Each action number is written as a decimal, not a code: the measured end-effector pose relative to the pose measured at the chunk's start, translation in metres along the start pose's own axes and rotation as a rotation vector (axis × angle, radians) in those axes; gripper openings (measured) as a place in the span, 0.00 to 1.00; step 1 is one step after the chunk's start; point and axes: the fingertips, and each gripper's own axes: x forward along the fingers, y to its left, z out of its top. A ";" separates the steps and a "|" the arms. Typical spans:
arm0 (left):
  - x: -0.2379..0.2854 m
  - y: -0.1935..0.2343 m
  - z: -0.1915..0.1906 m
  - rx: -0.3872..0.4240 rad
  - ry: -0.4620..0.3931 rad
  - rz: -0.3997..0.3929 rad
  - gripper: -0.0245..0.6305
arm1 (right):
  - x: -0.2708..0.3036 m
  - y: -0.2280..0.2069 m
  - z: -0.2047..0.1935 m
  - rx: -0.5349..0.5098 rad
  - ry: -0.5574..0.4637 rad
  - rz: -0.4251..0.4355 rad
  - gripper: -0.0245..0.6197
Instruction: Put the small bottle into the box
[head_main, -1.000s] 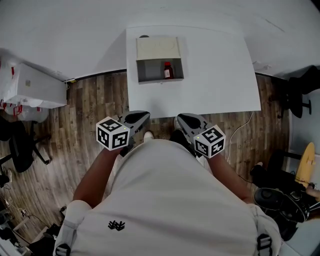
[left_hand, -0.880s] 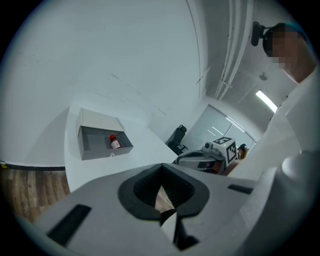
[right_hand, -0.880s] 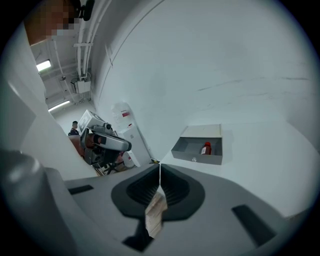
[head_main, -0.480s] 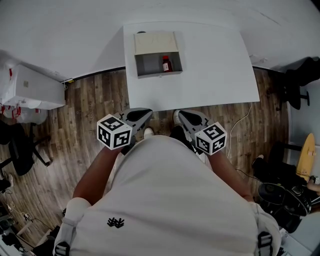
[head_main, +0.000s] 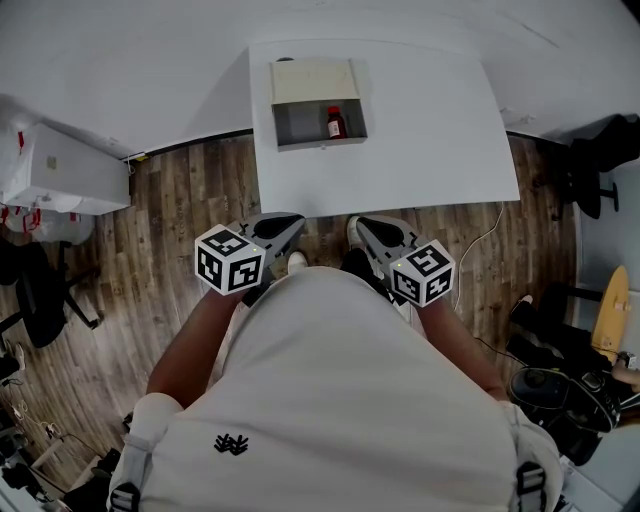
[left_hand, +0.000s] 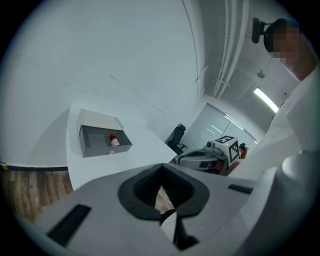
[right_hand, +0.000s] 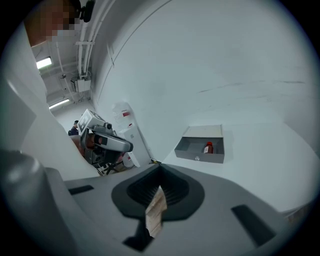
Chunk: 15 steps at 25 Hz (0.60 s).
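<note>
The small red-capped bottle (head_main: 335, 122) stands upright inside the open grey box (head_main: 292, 128), whose lid (head_main: 313, 80) is folded back, on the far part of the white table (head_main: 420, 150). Both grippers hang well short of the table, close to the person's body. My left gripper (head_main: 287, 226) is shut with nothing in it, and my right gripper (head_main: 364, 229) is shut and empty too. The left gripper view has the bottle (left_hand: 114, 140) and the box (left_hand: 95, 142) far ahead. From the right gripper view the bottle (right_hand: 208, 147) stands in the box (right_hand: 192, 148) as well.
A white cabinet (head_main: 60, 175) stands on the wooden floor at the left, with a black office chair (head_main: 40, 290) below it. Another dark chair (head_main: 600, 160) and a cable (head_main: 485, 250) lie to the table's right.
The head view has shifted slightly, so the table sits a little higher in the frame. Both grippers stay shut near the body, and the bottle stays in the box.
</note>
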 end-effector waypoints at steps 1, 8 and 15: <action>-0.001 0.000 0.000 -0.002 -0.002 0.002 0.05 | 0.000 0.001 0.000 -0.002 0.000 0.002 0.05; -0.005 0.000 0.000 -0.002 -0.006 0.015 0.05 | 0.001 0.005 0.006 -0.018 -0.001 0.014 0.05; -0.008 0.008 -0.004 -0.011 0.001 0.033 0.05 | 0.007 0.005 0.009 -0.024 0.006 0.025 0.05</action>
